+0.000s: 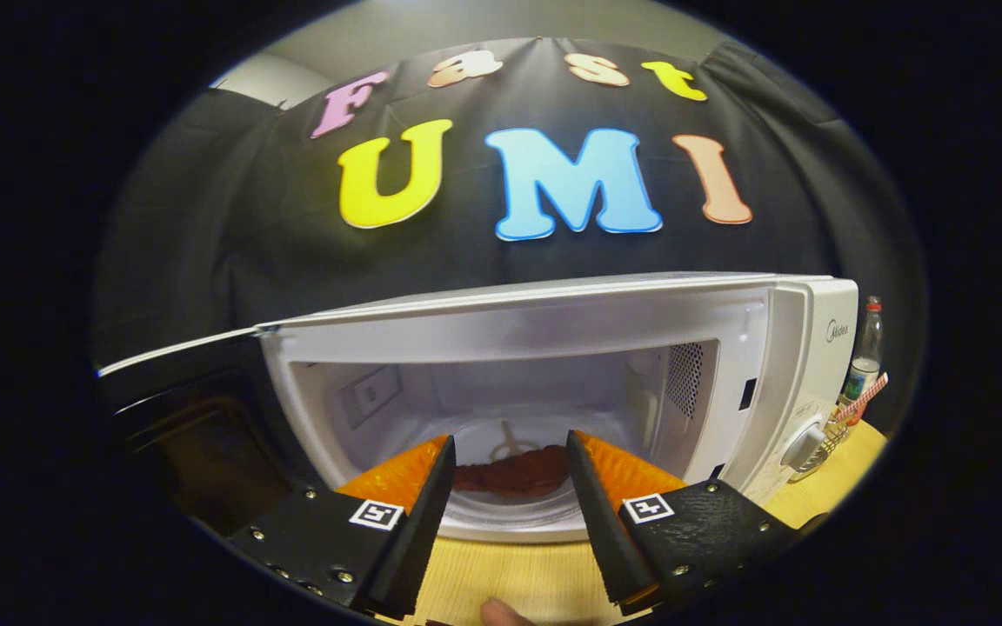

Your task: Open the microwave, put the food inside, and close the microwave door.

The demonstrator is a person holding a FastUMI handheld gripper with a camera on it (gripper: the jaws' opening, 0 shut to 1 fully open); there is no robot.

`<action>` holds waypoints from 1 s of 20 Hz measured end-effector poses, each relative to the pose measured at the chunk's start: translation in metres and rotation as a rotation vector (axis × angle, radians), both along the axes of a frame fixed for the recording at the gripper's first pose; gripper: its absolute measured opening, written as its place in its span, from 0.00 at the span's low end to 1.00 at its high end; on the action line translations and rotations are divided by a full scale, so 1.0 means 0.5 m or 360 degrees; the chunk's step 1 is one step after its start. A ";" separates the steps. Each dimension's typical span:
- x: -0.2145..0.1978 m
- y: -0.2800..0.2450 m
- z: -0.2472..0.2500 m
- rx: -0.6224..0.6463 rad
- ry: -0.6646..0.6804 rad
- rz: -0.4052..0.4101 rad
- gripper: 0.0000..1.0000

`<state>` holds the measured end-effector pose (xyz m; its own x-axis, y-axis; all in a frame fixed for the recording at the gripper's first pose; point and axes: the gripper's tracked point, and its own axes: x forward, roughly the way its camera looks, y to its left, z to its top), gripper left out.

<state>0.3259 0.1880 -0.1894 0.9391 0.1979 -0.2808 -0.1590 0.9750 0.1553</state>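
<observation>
Gripper (510, 478) fingers wide apart, holding nothing. Just past the tips, straight ahead and in the gap: food (514, 474), a flat red-brown piece lying sideways on the floor inside the microwave (779, 382). Door (197, 409) swung open, off to the left, dark and side-on. Likely next: pull back, go left, push door shut.
</observation>
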 end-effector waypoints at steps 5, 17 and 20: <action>-0.204 0.083 0.160 0.0048 -0.0128 0.0376 0.77; -0.602 0.368 0.391 0.0317 -0.0290 0.1029 0.77; -0.653 0.469 0.353 0.0214 -0.0285 0.1096 0.77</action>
<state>-0.0008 0.4223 -0.0129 0.6182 0.7833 -0.0657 -0.7646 0.6186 0.1809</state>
